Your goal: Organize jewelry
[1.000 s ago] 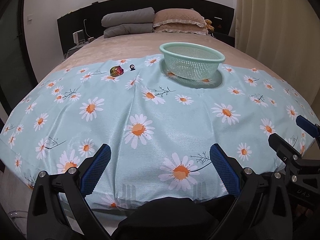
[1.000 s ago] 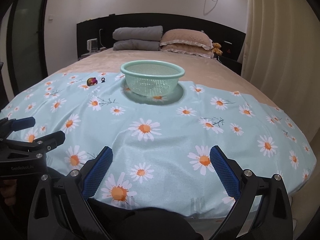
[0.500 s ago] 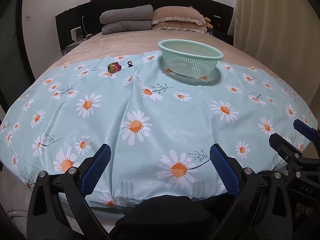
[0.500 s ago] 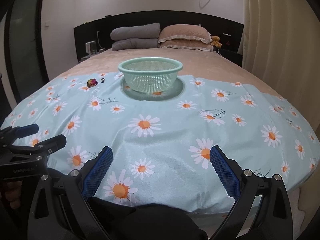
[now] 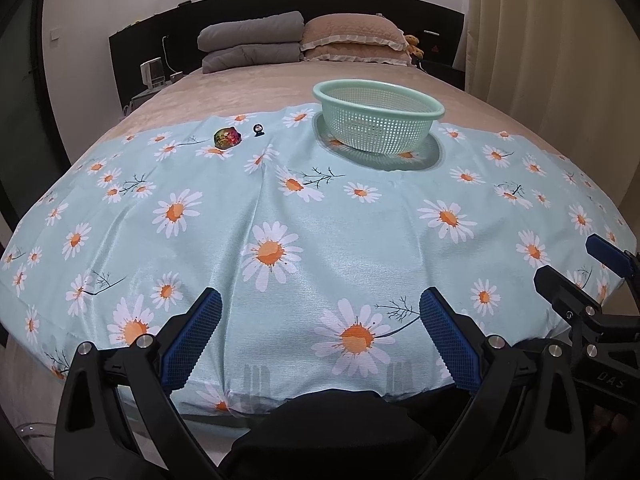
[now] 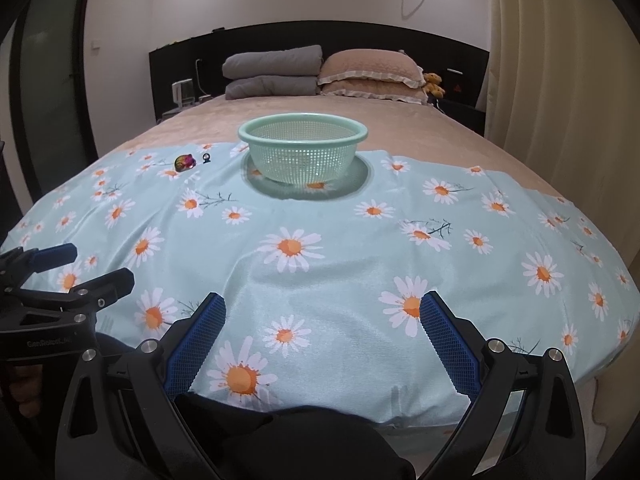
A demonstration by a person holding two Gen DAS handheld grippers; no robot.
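Note:
A shiny multicoloured jewelry piece point(image 5: 227, 137) and a small dark ring-like piece point(image 5: 258, 130) lie on the far left of the daisy-print cloth point(image 5: 320, 208). They also show in the right wrist view, the multicoloured piece point(image 6: 184, 162) and the small piece point(image 6: 206, 157). A mint green mesh basket point(image 5: 378, 114) stands to their right; it also shows in the right wrist view point(image 6: 302, 151). My left gripper point(image 5: 320, 312) is open and empty over the cloth's near edge. My right gripper point(image 6: 322, 314) is open and empty, to the right of the left one.
The cloth covers the foot of a beige bed point(image 6: 392, 120). Grey and beige pillows point(image 6: 320, 72) lie at the dark headboard. A curtain point(image 6: 560, 80) hangs on the right. A nightstand with small items point(image 5: 152, 76) stands at the far left.
Both grippers have risen and tilted a little, so the bed sits lower in the views. Both stay open. The jewelry and basket have not moved.

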